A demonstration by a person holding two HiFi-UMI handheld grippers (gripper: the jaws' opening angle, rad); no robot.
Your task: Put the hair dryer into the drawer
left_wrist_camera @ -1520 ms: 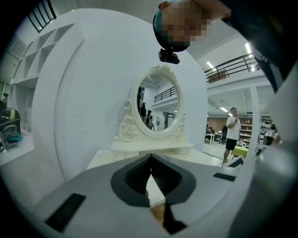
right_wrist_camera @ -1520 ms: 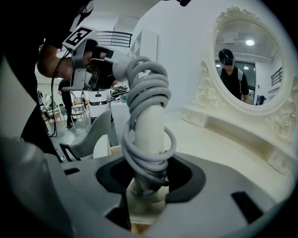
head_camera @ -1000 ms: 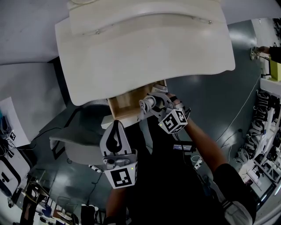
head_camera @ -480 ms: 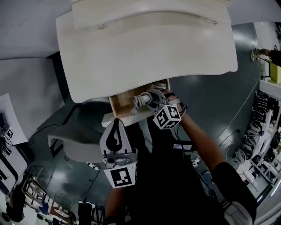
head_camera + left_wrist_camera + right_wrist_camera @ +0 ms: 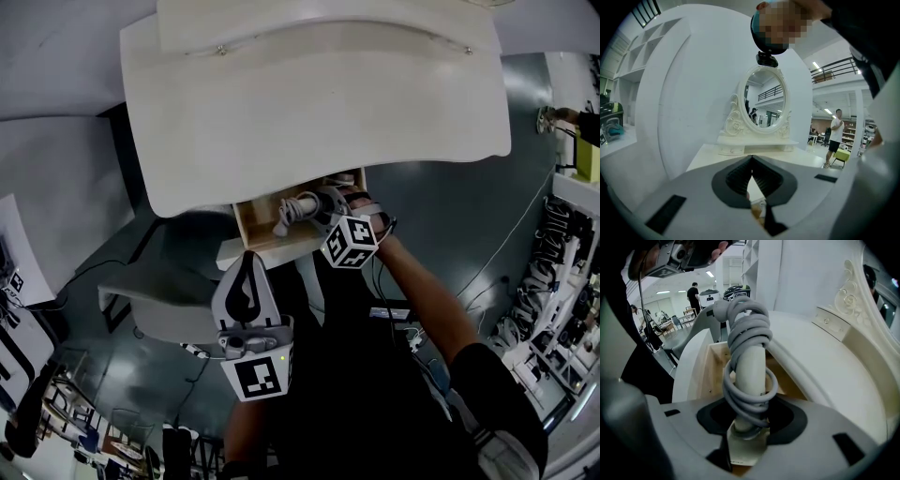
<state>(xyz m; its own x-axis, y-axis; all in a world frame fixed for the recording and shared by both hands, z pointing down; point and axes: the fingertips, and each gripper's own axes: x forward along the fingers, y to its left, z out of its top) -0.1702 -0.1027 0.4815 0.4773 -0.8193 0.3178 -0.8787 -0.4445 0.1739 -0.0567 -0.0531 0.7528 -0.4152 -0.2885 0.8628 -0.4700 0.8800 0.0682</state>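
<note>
Gripping the hair dryer (image 5: 750, 366) by its handle, the right gripper (image 5: 749, 420) is held tilted steeply down over the open drawer (image 5: 251, 225). Its jaws are spread wide and pressed on either side of the pale handle, around which a grey cord (image 5: 749, 329) is wound in several loops. The dryer is seen above the drawer's wooden inside, with its far end pointed toward the desk's edge; whether it touches the drawer's floor cannot be told. The drawer is pulled out from under the front edge of the white desk (image 5: 319, 112). The left gripper (image 5: 246, 264) is held lower and nearer the person, well apart from the drawer, and is aimed roughly level across the desk. Its jaws are brought together at the tips, and nothing is held between them. In the left gripper view an oval mirror (image 5: 764, 101) in an ornate white frame is seen standing at the back of the desk.
</note>
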